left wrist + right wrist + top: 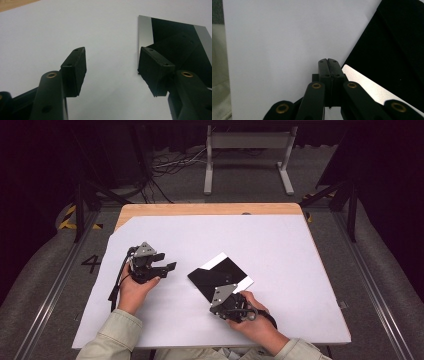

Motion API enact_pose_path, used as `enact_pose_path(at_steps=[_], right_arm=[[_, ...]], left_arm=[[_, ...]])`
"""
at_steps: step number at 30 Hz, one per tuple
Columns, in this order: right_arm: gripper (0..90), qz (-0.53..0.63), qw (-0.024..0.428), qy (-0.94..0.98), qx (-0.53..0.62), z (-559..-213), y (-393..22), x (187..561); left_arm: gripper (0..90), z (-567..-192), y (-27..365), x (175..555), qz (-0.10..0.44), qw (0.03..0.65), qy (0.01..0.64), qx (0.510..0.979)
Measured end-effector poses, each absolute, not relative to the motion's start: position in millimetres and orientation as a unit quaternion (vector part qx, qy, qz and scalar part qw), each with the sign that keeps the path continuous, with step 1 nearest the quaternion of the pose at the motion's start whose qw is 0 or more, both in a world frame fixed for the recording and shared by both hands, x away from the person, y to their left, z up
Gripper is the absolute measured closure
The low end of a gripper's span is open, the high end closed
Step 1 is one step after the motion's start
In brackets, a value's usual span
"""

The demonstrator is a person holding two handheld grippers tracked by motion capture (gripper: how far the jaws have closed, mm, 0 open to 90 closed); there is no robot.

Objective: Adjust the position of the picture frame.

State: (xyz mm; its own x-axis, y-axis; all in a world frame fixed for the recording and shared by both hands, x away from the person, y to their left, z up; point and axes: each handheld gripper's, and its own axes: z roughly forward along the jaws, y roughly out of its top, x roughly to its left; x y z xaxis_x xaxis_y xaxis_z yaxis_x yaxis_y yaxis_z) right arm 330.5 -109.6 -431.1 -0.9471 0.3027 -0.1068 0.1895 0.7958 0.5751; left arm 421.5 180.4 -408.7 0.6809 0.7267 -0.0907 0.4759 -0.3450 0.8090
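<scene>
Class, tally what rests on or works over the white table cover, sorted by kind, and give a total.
Black paper sheets, partly folded with white strips showing: 1
Handheld grippers, left gripper and right gripper: 2
Total: 3

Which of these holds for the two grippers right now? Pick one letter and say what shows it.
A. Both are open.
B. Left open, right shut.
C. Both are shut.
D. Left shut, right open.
B: in the left gripper view the left gripper has a wide gap of white table cover between its jaws, while in the right gripper view the right gripper has its jaws pressed flat together, beside the black sheet.
</scene>
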Motion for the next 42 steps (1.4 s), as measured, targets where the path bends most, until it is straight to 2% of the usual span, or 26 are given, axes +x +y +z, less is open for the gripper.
enact_pose_path(at_steps=[9, 14, 18, 19, 21, 33, 42], right_arm=[[90.0, 0.275, 0.111, 0.944, 0.147, -430, -112, 331], [90.0, 0.267, 0.121, 0.943, 0.157, -429, -116, 334], [90.0, 0.261, 0.136, 0.941, 0.169, -429, -123, 342], [90.0, 0.257, 0.145, 0.939, 0.175, -430, -127, 347], [90.0, 0.263, 0.139, 0.936, 0.188, -430, -131, 352], [90.0, 0.263, 0.176, 0.918, 0.241, -432, -152, 385], [90.0, 0.258, 0.191, 0.91, 0.261, -432, -157, 402]], left_arm=[[42.4, -410, 183, 424, 0.127, 0.456, 0.352, 0.807], [42.7, -410, 181, 423, 0.141, 0.454, 0.339, 0.812], [49.6, -411, 177, 421, 0.141, 0.443, 0.333, 0.82], [54.6, -412, 175, 421, 0.133, 0.442, 0.333, 0.822], [58.7, -412, 174, 421, 0.126, 0.437, 0.335, 0.825], [72.0, -422, 165, 424, 0.086, 0.414, 0.35, 0.836], [81.7, -420, 166, 422, 0.092, 0.412, 0.357, 0.833]])
